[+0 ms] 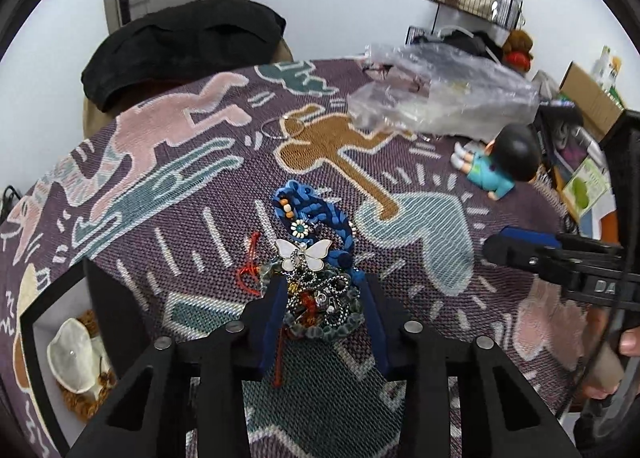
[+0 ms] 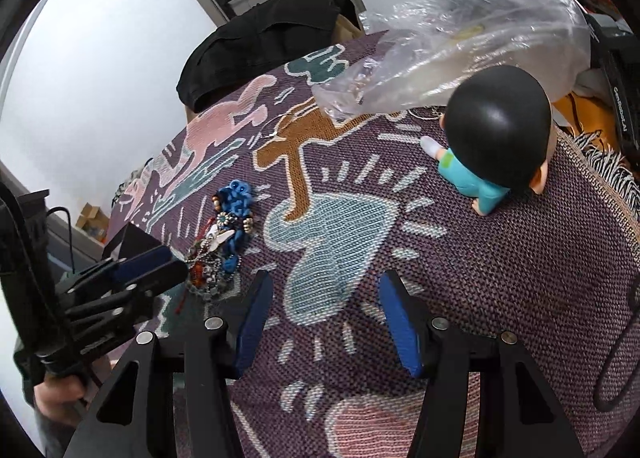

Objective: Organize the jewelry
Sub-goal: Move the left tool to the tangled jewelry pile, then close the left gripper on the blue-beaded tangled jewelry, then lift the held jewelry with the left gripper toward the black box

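A white-walled room, a door at the back, and a bench draped in a woven purple cloth (image 1: 168,193) with cartoon figures across it. Towards the middle of the bench sits the jewelry pile (image 1: 316,270): a blue braided cord, a white butterfly pendant (image 1: 305,254), bead chains and a red thread, all knotted together. At the far edge lies a crumpled clear plastic bag (image 1: 436,97), and near the right edge a small doll (image 1: 496,165) on its side. An open black box (image 1: 60,298) with a pale shell piece inside sits at the near left corner.

The left gripper (image 1: 320,310) is right down on the pile, fingers (image 1: 276,318) partly open and straddling its near end; whether the pads actually press on it, I cannot tell. The right gripper (image 2: 324,322) hovers over bare cloth near the pile, fingers about half open, holding nothing.

My read on the handling: this is light, limp and tangled. Lift one strand and the rest likely drags along. The chains look slippery, the butterfly looks brittle and easy to chip. The fat braided cord seems the surest place to pinch: soft, grippy and thick. The other gripper may need to pin the heap down.
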